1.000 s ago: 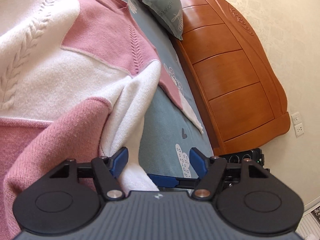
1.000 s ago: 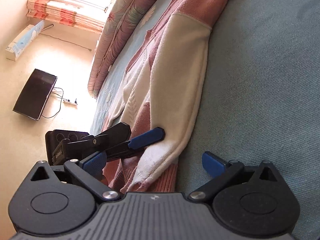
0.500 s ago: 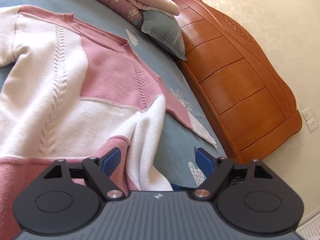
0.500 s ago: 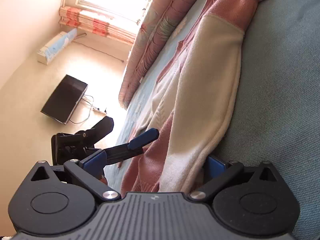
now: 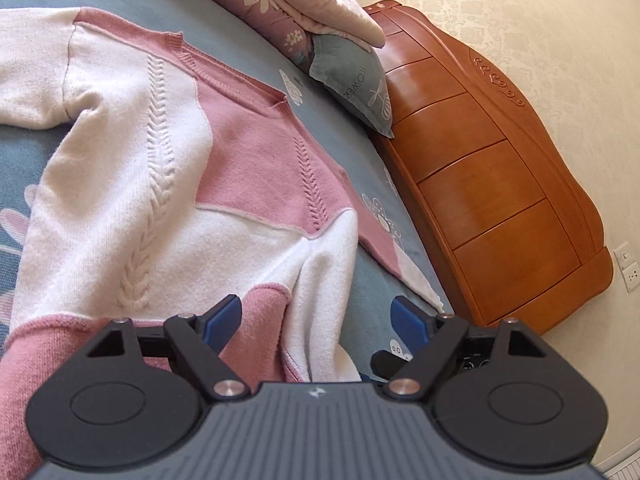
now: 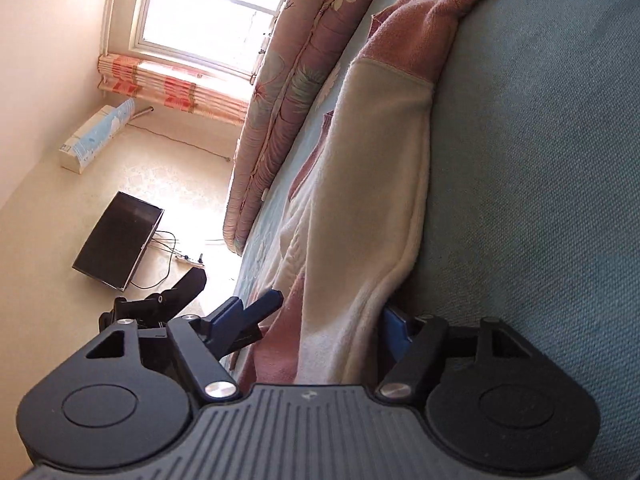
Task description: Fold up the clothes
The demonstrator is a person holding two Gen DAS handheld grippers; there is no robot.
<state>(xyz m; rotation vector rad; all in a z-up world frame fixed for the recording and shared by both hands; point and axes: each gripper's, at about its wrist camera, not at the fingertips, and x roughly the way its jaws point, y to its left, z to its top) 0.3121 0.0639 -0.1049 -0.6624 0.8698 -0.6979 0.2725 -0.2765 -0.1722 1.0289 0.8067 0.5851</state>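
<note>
Two grippers, left gripper (image 5: 316,316) and right gripper (image 6: 316,316), each spread wide around the pink-and-white knitted sweater (image 5: 168,184), lying on the blue-grey patterned bed (image 5: 384,280).

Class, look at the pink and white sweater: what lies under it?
The sweater lies spread on a blue-grey patterned bedsheet, which shows around its edges. Whatever lies directly beneath the knit is covered, so nothing more can be seen.

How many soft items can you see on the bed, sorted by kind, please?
Sweater: 1
Pillow: 1
Folded quilt: 1
Total: 3
</note>
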